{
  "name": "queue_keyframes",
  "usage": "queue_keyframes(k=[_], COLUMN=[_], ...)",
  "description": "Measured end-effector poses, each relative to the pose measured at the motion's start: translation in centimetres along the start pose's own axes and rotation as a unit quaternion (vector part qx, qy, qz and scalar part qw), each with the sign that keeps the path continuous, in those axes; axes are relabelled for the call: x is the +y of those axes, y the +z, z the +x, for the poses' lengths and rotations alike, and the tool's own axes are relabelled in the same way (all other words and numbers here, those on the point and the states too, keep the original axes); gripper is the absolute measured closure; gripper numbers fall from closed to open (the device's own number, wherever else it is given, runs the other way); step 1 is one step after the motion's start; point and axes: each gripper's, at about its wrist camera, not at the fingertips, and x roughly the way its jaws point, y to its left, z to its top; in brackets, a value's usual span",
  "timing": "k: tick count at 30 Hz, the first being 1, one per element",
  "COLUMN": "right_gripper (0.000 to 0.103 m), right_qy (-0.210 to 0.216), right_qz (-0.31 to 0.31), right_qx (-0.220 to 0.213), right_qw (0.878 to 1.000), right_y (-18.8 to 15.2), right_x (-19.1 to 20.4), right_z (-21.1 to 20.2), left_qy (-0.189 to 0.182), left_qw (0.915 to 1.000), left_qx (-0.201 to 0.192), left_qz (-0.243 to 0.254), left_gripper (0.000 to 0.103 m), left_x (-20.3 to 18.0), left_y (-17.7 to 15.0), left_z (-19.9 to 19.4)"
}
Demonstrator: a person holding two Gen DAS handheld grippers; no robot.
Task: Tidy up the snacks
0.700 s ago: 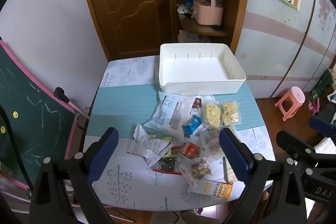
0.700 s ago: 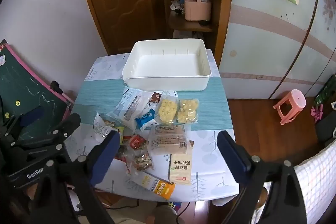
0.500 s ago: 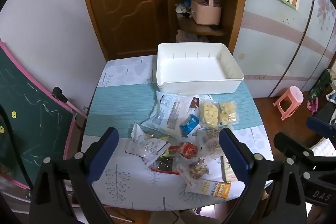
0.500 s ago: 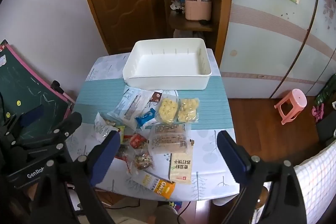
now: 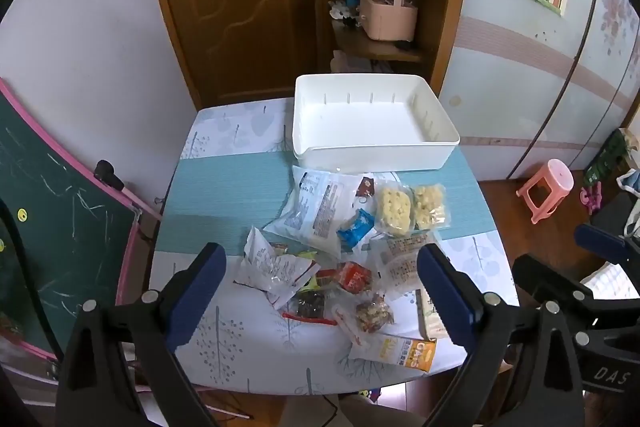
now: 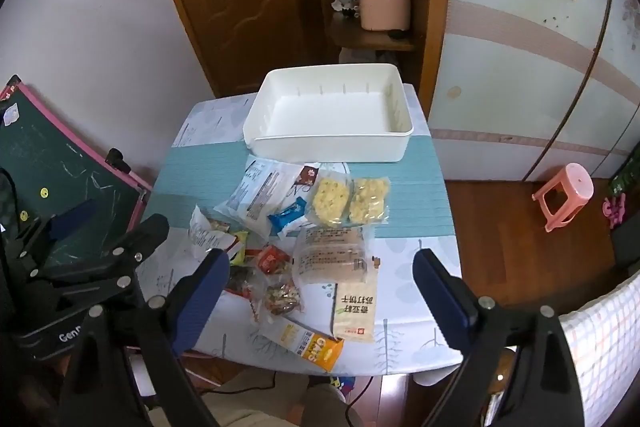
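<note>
Your left gripper [image 5: 322,277] hangs above the near edge of the table [image 5: 224,187], jaws spread wide and gripping nothing. Between and just beyond its fingers lies the heap of snack packets [image 5: 344,259]. Your right gripper [image 6: 320,277] is also spread wide and empty, with the same snacks between its fingers and a tan cracker packet [image 6: 332,257] near the middle. Straight ahead past both jaws, beyond the snacks, the white bin [image 6: 332,115] sits with nothing inside.
</note>
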Motion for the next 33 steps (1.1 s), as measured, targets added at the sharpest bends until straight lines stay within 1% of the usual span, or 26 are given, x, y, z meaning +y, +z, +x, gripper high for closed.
queue_keyframes(k=[16, 33], right_gripper=[0.009, 0.009], right_qy=[-0.006, -0.002], right_qz=[0.000, 0.000], right_qx=[-0.006, -0.007], right_qw=[1.000, 1.000], right_y=[-0.16, -0.07], right_x=[0.07, 0.27], right_z=[-0.30, -0.39], left_qy=[-0.003, -0.005], left_qw=[1.0000, 1.0000], left_qx=[0.006, 0.007], left_qz=[0.004, 0.002], left_gripper=[0.007, 0.007], left_x=[0.17, 0.20], left_y=[-0.33, -0.94], left_z=[0.47, 0.12])
